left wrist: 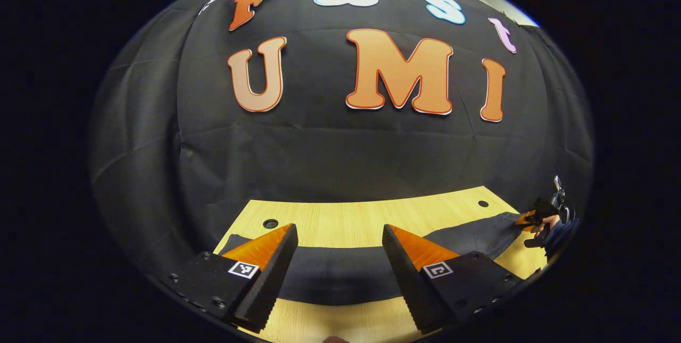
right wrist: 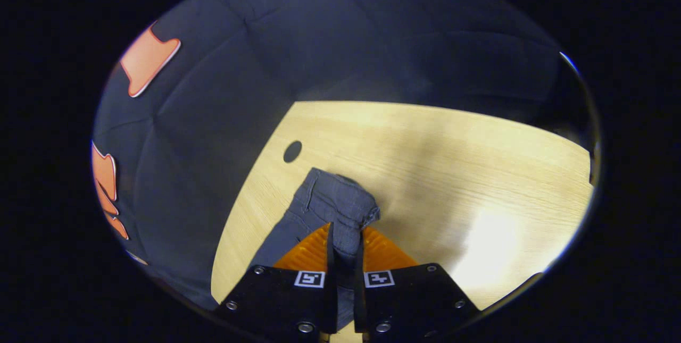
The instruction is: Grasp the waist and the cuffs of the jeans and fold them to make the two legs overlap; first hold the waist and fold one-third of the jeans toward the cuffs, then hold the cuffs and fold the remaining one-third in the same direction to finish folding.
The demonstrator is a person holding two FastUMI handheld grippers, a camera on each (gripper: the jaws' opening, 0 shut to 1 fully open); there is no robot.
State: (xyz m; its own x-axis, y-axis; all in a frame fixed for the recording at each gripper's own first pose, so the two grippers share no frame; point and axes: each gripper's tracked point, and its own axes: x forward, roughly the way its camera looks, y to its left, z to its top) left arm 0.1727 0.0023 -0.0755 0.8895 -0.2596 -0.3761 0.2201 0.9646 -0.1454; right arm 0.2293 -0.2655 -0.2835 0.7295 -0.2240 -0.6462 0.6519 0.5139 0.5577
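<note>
Tongs come first in both views, at the bottom edge. Nearest in the left gripper view, the left tongs [left wrist: 338,274] stand wide apart with nothing between them, hovering above a dark band of denim. Nearest in the right gripper view, the right tongs [right wrist: 345,258] are drawn together and clamped on one end of the jeans [right wrist: 327,210], with a narrow strip of cloth pinched between the two fingers and the stitched, slightly bunched end poking out just beyond the tips. Whether that end is the waist or the cuffs cannot be told for certain. Beyond the tongs, the jeans lie stretched across the pale wooden surface [right wrist: 452,162], running in the left gripper view as a long dark strip from under the open tongs toward the far right edge, where the other tongs and the hand that holds them meet the cloth. Small round holes sit in the surface near its back corners. Farthest off hangs the black cloth wall of the booth. As a judgement, the task looks to be at its start: one end is gripped, the left tongs have yet to close on the cloth, and no third-fold shows, so both thirds seem to remain.
</note>
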